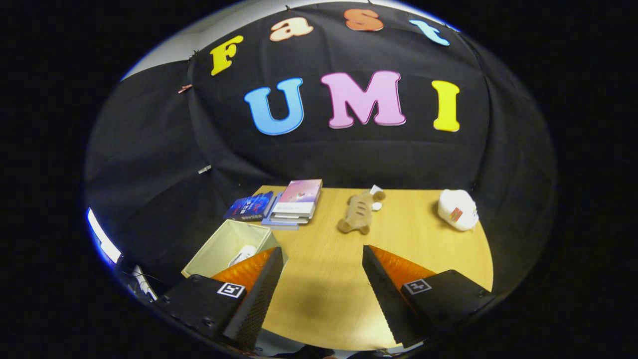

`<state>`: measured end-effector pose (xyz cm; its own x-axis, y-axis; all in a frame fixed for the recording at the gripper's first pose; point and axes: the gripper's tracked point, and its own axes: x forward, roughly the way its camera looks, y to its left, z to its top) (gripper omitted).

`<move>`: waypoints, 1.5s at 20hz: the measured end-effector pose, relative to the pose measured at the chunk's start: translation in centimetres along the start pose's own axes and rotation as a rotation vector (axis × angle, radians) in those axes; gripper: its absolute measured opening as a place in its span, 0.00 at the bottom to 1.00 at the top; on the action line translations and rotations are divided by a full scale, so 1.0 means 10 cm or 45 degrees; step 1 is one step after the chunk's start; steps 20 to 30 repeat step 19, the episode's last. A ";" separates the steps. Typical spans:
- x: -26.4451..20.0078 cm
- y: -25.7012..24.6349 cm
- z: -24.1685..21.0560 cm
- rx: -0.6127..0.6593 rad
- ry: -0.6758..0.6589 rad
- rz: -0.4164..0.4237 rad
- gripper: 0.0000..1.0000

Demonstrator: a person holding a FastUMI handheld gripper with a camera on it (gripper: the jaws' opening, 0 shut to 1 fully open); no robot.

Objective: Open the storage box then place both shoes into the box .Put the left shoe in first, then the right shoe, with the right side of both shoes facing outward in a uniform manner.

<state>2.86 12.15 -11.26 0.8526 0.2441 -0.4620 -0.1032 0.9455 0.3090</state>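
My gripper hangs open above the wooden table, with nothing between its fingers. To the left of the left finger stands the pale storage box, its top open. A white shoe lies inside it, partly hidden by the left fingertip. A second white shoe with a small red mark rests on the table far beyond the right finger, near the back right corner.
A stack of books and a dark blue book lie at the back left, just behind the box. A tan plush toy lies at the back middle, ahead of the fingers.
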 end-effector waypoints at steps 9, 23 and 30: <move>-0.54 -0.78 0.25 -0.176 -0.204 -0.036 0.99; -0.53 -0.77 0.21 -0.205 -0.188 0.080 0.99; -0.53 -0.77 0.21 -0.205 -0.188 0.080 0.99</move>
